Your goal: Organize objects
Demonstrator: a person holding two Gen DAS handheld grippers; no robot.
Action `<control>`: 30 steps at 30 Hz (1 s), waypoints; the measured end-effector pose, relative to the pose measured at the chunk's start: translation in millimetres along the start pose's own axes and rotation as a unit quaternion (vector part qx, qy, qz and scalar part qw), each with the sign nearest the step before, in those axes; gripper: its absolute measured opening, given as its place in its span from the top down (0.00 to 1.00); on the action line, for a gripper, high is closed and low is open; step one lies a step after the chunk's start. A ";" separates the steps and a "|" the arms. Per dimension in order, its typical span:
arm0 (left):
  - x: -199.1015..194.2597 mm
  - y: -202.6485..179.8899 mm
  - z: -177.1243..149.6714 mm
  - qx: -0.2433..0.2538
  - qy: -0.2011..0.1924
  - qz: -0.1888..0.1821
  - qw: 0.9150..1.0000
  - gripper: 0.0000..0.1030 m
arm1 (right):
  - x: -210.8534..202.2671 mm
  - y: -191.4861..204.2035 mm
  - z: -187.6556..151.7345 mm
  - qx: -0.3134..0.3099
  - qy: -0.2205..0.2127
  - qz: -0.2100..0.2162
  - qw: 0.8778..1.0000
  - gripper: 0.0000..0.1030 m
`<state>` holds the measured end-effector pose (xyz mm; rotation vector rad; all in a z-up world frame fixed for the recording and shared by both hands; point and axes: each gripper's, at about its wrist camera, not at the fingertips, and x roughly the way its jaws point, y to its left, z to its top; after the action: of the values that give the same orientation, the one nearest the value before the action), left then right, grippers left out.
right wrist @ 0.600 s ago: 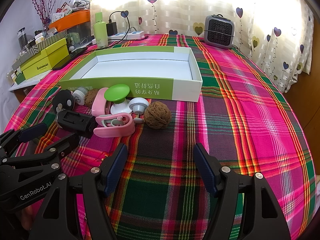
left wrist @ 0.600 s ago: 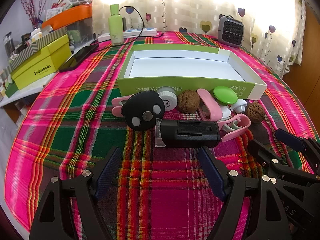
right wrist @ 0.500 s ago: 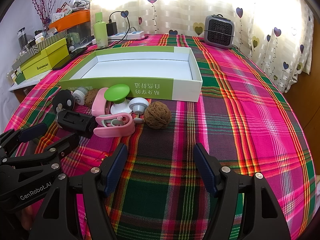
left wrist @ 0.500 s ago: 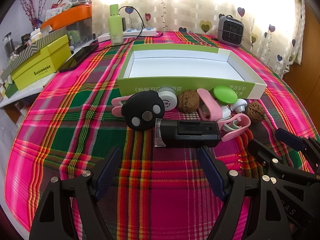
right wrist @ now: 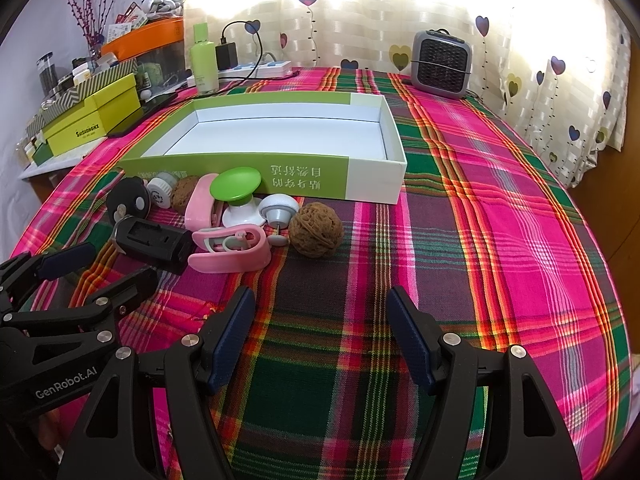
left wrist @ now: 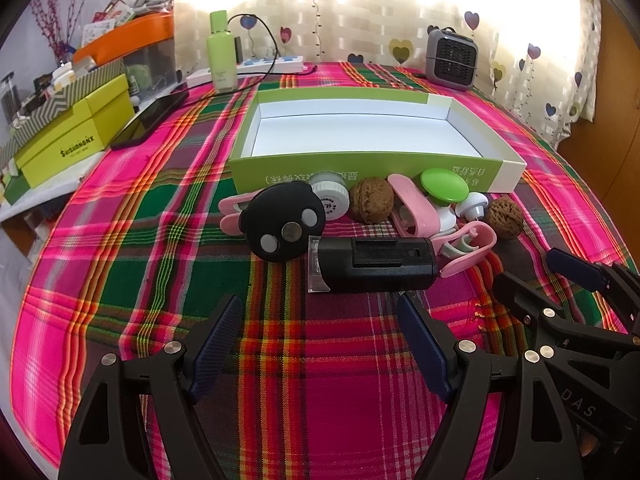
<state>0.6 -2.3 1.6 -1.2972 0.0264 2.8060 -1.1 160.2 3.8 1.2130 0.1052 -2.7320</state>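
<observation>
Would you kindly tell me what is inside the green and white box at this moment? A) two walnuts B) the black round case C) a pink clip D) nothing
D: the box shows only its bare white floor, while the walnuts, black round case and pink clip all lie on the tablecloth in front of it.

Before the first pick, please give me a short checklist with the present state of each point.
1. Left gripper open, nothing between its pads: ok.
2. Right gripper open, nothing held: ok.
3. Green and white cardboard box has free space inside: ok.
4. Black rectangular plastic device lies right ahead of the left gripper: ok.
5. Brown wrinkled walnut nearest the right gripper stands free of the white push pin: cannot tell.
6. Pink plastic clip is free from the black device: not ok, they touch.
</observation>
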 end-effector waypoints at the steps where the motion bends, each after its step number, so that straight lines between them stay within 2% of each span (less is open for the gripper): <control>1: 0.0 0.2 0.0 0.000 0.000 0.000 1.000 0.23 | -0.5 0.4 -0.3 0.000 0.000 0.000 1.000 0.34; 12: -1.0 1.0 -0.3 0.009 -0.001 -0.012 1.000 0.23 | -5.3 2.0 -3.0 -0.006 0.003 0.012 1.000 0.34; 20: -5.0 16.4 0.3 0.005 -0.003 -0.066 0.998 0.24 | -8.4 -16.2 2.5 0.003 0.006 0.055 0.998 0.34; 24: -8.6 20.4 4.6 0.008 -0.016 -0.077 0.997 0.24 | -8.1 -23.5 10.6 0.008 -0.002 0.072 0.997 0.34; 27: -12.5 18.6 8.6 0.018 -0.029 -0.085 0.996 0.24 | -5.3 -23.0 18.4 -0.003 -0.007 0.061 0.998 0.34; 30: -14.0 16.8 12.1 0.028 -0.038 -0.094 0.994 0.24 | -1.1 -22.5 24.3 -0.008 -0.002 0.074 0.997 0.43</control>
<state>-0.5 -19.1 20.1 -1.1176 -0.0183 2.6718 -21.9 179.5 20.9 1.1631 0.0339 -2.6011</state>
